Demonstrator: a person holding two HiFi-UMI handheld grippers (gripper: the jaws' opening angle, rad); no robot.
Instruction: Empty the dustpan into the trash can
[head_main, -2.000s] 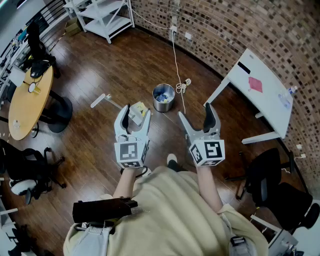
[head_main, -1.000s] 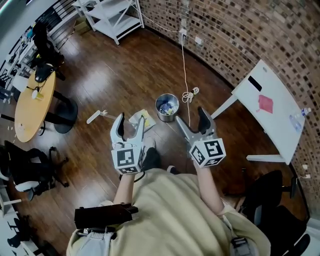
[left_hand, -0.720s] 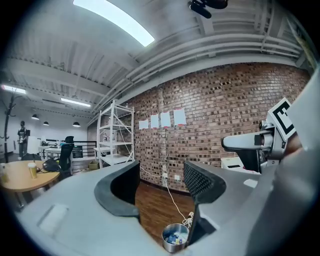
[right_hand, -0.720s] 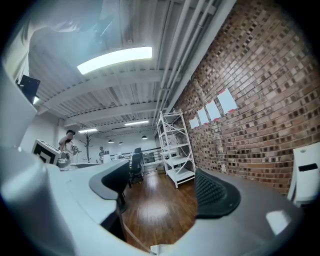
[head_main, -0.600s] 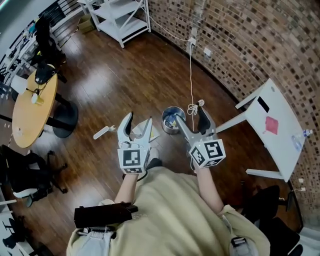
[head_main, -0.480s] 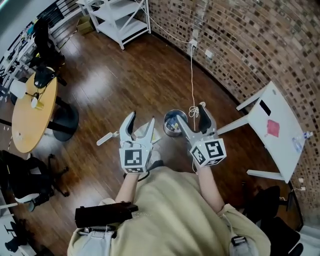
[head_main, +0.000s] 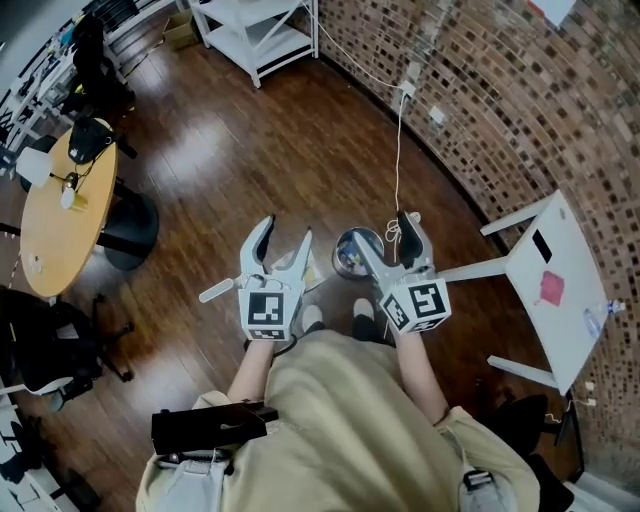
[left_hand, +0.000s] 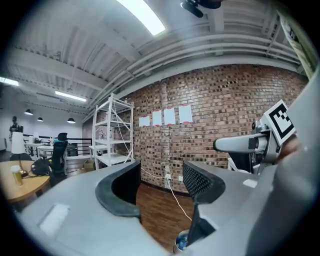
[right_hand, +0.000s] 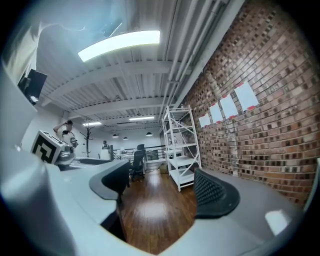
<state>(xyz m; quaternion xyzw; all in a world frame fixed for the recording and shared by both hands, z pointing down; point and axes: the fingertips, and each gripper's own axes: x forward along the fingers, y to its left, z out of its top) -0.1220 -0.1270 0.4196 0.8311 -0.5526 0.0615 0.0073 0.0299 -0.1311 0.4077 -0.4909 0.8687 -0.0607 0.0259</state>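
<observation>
Over the last couple of seconds I've walked the rig up to the work. The trash can (head_main: 352, 250) and the dustpan (head_main: 313, 272) used to sit on the floor (head_main: 250, 130) well ahead of both tools, and now they lie right under them in the head view. As I read it, the approach is about finished and the pickup hasn't begun, since the dustpan is flat on the floor and nothing has been tipped out. The left gripper (head_main: 283, 238) has its jaws moderately apart, and its own view shows only floorboards and the brick wall (left_hand: 225, 105) between them, so it is empty. The right gripper (head_main: 388, 236) has just been closing its jaws a little, but they stand wide, again with nothing between them. Both tools point roughly level, over the task's things and not down at them. In the head view the pan lies below the left gripper, showing just past its right jaw, and its white handle (head_main: 215, 291) sticks out to the left, apart from the jaws. The can stands just beside the pan, between the two grippers and partly covered by the right one's near jaw. My judgement is that a gripper must drop and tilt down toward that handle before any grasp is possible.
</observation>
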